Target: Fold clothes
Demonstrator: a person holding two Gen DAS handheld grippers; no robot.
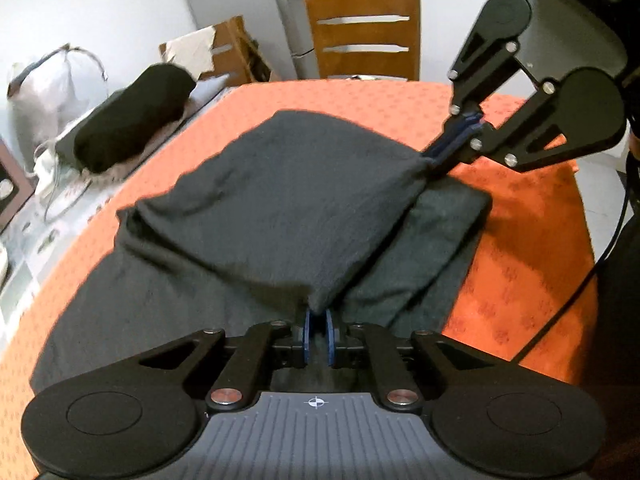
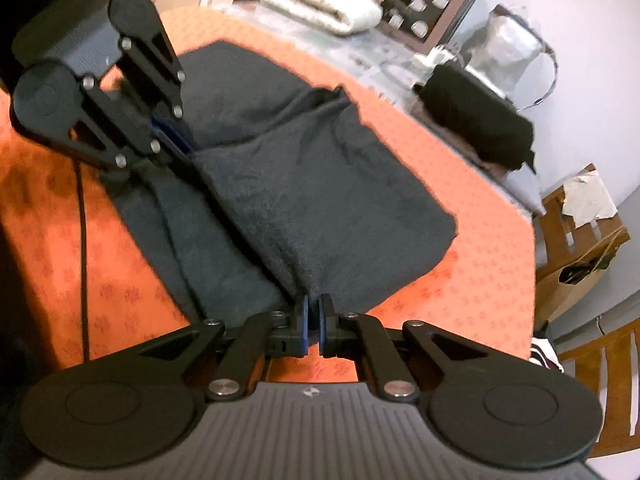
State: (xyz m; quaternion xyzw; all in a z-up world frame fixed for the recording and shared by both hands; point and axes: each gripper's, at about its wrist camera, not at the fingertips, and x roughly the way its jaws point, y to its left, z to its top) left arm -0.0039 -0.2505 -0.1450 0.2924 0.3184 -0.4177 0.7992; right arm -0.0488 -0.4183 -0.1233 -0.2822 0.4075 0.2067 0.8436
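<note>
A dark grey garment (image 1: 280, 208) lies on the orange tablecloth (image 1: 360, 96). My left gripper (image 1: 319, 314) is shut on one corner of its lifted flap. My right gripper (image 1: 436, 156) is shut on the other corner, up and to the right. The flap hangs raised between them over the rest of the garment. In the right wrist view the right gripper (image 2: 313, 300) pinches the garment (image 2: 320, 200) edge, and the left gripper (image 2: 188, 152) holds it at upper left above the tablecloth (image 2: 460, 280).
A folded black garment (image 1: 132, 124) lies on a side surface at left, also in the right wrist view (image 2: 476, 116). A wooden chair (image 1: 366, 36) stands behind the table. A white bag (image 1: 44, 88), folded white textile (image 2: 320, 4) and a cable (image 2: 82, 240) are nearby.
</note>
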